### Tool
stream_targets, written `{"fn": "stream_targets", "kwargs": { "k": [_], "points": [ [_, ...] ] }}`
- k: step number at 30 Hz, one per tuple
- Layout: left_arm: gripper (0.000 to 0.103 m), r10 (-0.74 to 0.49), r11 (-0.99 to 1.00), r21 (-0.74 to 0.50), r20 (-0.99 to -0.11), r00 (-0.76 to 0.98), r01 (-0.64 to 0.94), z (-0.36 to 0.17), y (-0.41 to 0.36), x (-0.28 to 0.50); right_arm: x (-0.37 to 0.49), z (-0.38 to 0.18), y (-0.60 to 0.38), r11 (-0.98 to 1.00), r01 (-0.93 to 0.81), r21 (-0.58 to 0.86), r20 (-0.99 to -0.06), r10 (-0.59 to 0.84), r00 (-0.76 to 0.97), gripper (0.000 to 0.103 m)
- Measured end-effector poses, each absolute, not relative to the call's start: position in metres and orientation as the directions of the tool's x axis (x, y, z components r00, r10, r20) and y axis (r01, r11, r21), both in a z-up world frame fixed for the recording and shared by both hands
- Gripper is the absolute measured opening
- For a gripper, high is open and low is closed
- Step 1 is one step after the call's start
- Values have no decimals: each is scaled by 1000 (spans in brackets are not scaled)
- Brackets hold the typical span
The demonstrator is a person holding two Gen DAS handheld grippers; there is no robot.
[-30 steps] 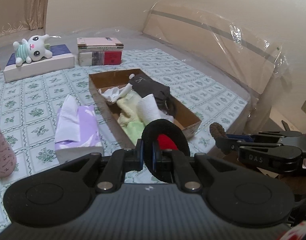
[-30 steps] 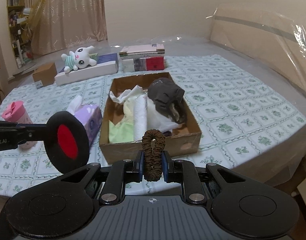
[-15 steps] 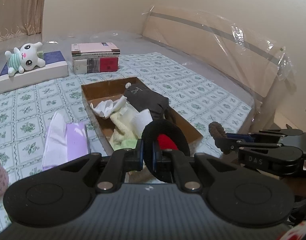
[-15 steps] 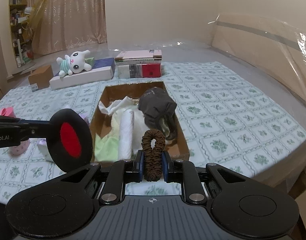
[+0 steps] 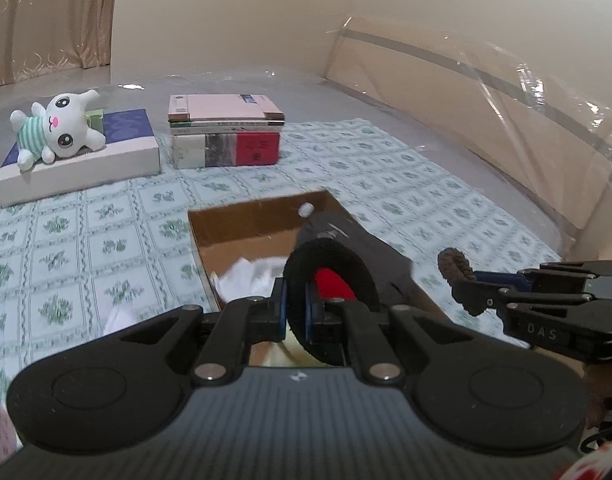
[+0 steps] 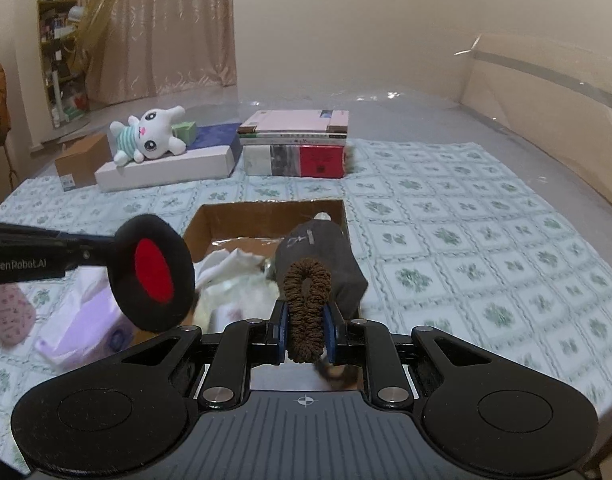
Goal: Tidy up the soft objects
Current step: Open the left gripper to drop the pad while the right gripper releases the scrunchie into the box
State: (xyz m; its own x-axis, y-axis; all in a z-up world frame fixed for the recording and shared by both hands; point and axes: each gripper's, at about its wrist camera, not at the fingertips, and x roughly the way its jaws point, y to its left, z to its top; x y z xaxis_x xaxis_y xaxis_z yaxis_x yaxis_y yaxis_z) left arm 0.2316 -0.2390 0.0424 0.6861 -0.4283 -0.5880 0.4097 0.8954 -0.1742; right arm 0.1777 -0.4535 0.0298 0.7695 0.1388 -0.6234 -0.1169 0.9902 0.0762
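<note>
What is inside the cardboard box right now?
The cardboard box holds a dark grey garment at its right and crumpled white cloth at its left, with bare bottom at the far end. The near end is covered by the earmuff and scrunchie.

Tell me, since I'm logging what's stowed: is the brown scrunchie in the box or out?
Out. The scrunchie is clamped upright in the right gripper, held near the box.

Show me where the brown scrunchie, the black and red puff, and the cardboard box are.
brown scrunchie (image 6: 307,312), right wrist view, on its looped body between the fingers.
black and red puff (image 5: 333,283), left wrist view, on its red center.
cardboard box (image 6: 266,222), right wrist view, on its inner far wall.
</note>
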Motion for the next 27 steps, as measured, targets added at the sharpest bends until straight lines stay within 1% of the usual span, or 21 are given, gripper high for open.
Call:
{"fn": "stream_targets", "kwargs": {
  "k": [10,17,22,23,24,26,27],
  "points": [
    [7,-354,926,-121,-613,706,359,28,-244,315,271,8,-452,972,-209,104,-647,225,728,19],
    [7,-323,933,-95,-646,692,346,12,-252,353,322,-4,-441,955,-270,125,-662,283,694,19],
    [10,-301,938,-76,-661,687,338,1,-257,374,349,-13,-440,948,-283,146,-664,306,682,19],
    [14,-301,938,-77,-664,685,337,-1,-258,377,352,-15,-441,947,-282,152,-665,309,680,19],
    [24,-300,938,-79,-668,681,336,-3,-257,380,356,-18,-441,946,-282,157,-666,313,677,19],
    [31,-307,938,-91,-666,680,335,-4,-254,382,359,-22,-442,945,-284,164,-668,318,673,19],
    [31,-309,938,-95,-663,682,332,-4,-252,381,361,-23,-442,944,-284,167,-670,320,670,19]
  ]
}}
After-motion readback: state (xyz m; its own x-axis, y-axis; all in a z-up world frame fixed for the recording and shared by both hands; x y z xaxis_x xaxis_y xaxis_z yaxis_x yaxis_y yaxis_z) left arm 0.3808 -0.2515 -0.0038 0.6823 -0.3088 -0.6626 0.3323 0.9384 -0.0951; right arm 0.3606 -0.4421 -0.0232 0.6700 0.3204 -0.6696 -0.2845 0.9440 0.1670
